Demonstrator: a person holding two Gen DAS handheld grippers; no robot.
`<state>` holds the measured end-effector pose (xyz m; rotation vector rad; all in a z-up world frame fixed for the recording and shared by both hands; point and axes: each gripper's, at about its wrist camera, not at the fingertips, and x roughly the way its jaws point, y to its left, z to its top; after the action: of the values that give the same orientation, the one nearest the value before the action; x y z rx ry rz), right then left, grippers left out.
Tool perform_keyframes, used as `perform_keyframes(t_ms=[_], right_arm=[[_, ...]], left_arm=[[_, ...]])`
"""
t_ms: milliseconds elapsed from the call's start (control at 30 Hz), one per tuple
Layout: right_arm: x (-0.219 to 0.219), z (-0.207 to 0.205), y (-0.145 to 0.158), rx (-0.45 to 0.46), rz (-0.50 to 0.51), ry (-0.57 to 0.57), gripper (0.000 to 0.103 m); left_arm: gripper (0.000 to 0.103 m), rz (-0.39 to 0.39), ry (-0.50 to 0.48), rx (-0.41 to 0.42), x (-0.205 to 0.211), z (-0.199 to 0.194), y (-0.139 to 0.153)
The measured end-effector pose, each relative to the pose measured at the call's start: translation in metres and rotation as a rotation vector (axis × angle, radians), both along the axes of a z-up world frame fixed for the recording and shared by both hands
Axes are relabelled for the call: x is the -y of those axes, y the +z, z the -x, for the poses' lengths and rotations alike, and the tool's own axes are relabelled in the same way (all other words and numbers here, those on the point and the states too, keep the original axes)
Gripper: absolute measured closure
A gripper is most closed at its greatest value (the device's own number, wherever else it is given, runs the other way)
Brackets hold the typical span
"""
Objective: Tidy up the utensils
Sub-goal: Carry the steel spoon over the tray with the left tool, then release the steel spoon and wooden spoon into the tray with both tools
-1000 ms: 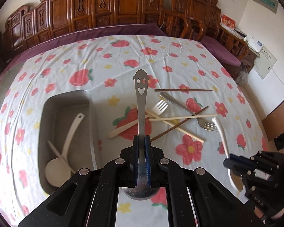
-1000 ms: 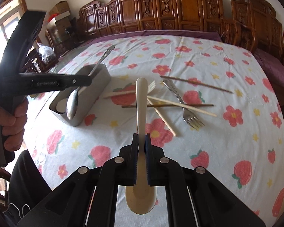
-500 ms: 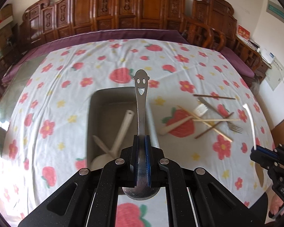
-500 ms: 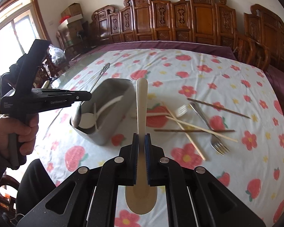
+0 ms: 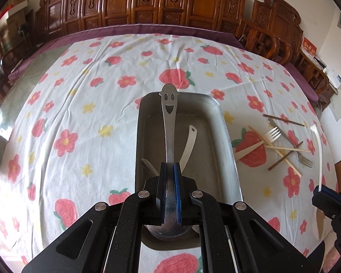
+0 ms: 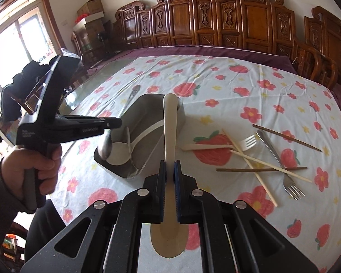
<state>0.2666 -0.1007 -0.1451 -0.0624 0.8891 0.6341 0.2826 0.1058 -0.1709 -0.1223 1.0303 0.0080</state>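
My left gripper (image 5: pixel 169 170) is shut on a steel spoon (image 5: pixel 169 122) with a smiley-face handle and holds it over the grey metal tray (image 5: pixel 225 141). A cream spoon (image 5: pixel 188 143) lies in the tray. My right gripper (image 6: pixel 169 168) is shut on a cream plastic spoon (image 6: pixel 169 122), held above the table right of the tray (image 6: pixel 172 122). In the right wrist view the left gripper (image 6: pixel 111 122) hangs over the tray's near end with the steel spoon's bowl (image 6: pixel 106 146) down.
Loose on the strawberry tablecloth right of the tray: a cream fork (image 6: pixel 218 145), a steel fork (image 6: pixel 277 159), light chopsticks (image 6: pixel 250 159) and dark chopsticks (image 6: pixel 286 137). Carved wooden chairs (image 6: pixel 216 22) ring the table's far side.
My left gripper has swung left with the steel spoon, from over the loose utensils to above the tray. My right gripper has shifted left toward the tray with the cream spoon.
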Motion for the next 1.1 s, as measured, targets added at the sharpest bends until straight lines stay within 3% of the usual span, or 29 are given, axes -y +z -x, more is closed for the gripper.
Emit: perform_keyframes(t_ms=[300, 500, 633, 1000, 1100], right_arm=[[-0.02, -0.007, 0.004, 0.008, -0.006, 0.003, 0.095], [-0.035, -0.02, 0.009, -0.004, -0.001, 0.023, 0.095], [-0.049, -0.032, 0.01, -0.028, -0.004, 0.039, 0.095], [-0.097, -0.05, -0.022, -0.136, -0.029, 0.075, 0.095], [-0.106, -0.053, -0.027, -0.14, -0.04, 0.073, 0.094]], left_arm=[[0.096, 0.024, -0.031, -0.015, -0.001, 0.001, -0.011], [0.086, 0.01, -0.056, 0.021, -0.002, 0.015, 0.003], [0.085, 0.01, -0.057, 0.053, -0.007, 0.03, 0.015], [0.085, -0.021, -0.028, 0.125, -0.031, 0.07, 0.035], [0.079, -0.011, -0.01, 0.134, -0.038, 0.078, 0.038]])
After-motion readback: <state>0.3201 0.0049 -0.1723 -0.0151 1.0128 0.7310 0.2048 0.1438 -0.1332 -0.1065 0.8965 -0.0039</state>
